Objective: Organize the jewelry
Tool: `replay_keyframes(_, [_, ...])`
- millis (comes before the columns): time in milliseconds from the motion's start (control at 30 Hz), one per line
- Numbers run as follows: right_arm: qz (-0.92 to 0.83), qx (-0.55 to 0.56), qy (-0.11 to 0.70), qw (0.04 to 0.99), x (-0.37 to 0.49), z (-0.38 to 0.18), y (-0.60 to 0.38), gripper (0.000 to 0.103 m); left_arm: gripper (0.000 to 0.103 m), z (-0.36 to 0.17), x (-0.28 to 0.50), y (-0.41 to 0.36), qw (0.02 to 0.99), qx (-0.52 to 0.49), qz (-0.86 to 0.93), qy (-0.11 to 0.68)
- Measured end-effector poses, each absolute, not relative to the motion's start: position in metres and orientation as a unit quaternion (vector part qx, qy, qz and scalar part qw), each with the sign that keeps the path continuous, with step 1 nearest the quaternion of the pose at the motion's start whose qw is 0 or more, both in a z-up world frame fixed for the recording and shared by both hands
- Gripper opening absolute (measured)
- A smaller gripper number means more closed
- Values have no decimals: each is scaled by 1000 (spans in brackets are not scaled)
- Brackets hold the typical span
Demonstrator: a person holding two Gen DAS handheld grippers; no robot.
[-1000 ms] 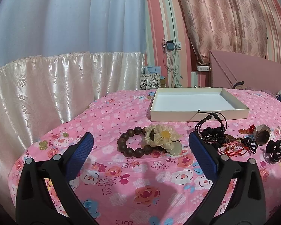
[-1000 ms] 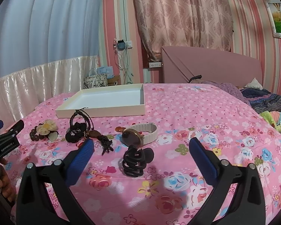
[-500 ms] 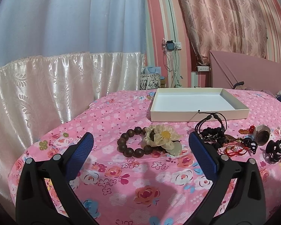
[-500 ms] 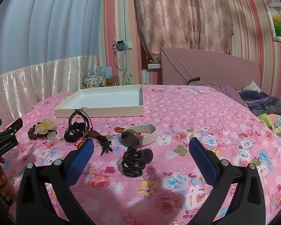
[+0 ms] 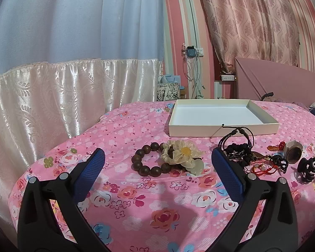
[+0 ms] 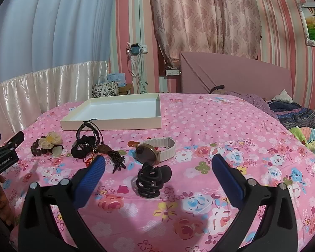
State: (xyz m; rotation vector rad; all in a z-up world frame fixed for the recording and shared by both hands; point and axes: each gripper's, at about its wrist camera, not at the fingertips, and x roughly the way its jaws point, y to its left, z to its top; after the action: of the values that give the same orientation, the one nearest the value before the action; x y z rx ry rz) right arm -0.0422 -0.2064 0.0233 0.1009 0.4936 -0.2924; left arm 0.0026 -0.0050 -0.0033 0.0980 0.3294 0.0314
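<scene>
An empty white tray (image 5: 220,129) (image 6: 115,124) lies on the pink floral bedspread. In front of it lie a brown bead bracelet (image 5: 145,163) (image 6: 36,150), a cream flower scrunchie (image 5: 183,155) (image 6: 50,141), black cord bracelets (image 5: 239,145) (image 6: 88,140), a watch with a white strap (image 6: 155,150) (image 5: 294,153) and a black claw clip (image 6: 151,178) (image 5: 307,168). My left gripper (image 5: 157,174) is open and empty, just short of the bead bracelet. My right gripper (image 6: 157,178) is open and empty, with the claw clip between its fingers' lines.
The bed's left edge drops beside a shiny white curtain (image 5: 52,96). A pink headboard (image 6: 235,77) stands at the back right, with rumpled bedding (image 6: 300,115) to the right. Bags (image 6: 107,87) and hanging cables (image 6: 136,67) are beyond the bed.
The right wrist view has shifted slightly, with the items a little lower and to the left. The left gripper has not visibly moved.
</scene>
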Motion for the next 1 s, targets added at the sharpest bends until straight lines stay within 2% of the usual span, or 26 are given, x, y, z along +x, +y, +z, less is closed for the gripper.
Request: replay_keyframes(1000, [-140, 51, 252, 956, -36, 22, -207, 101, 100, -1, -1, -5, 985, 48, 22, 163])
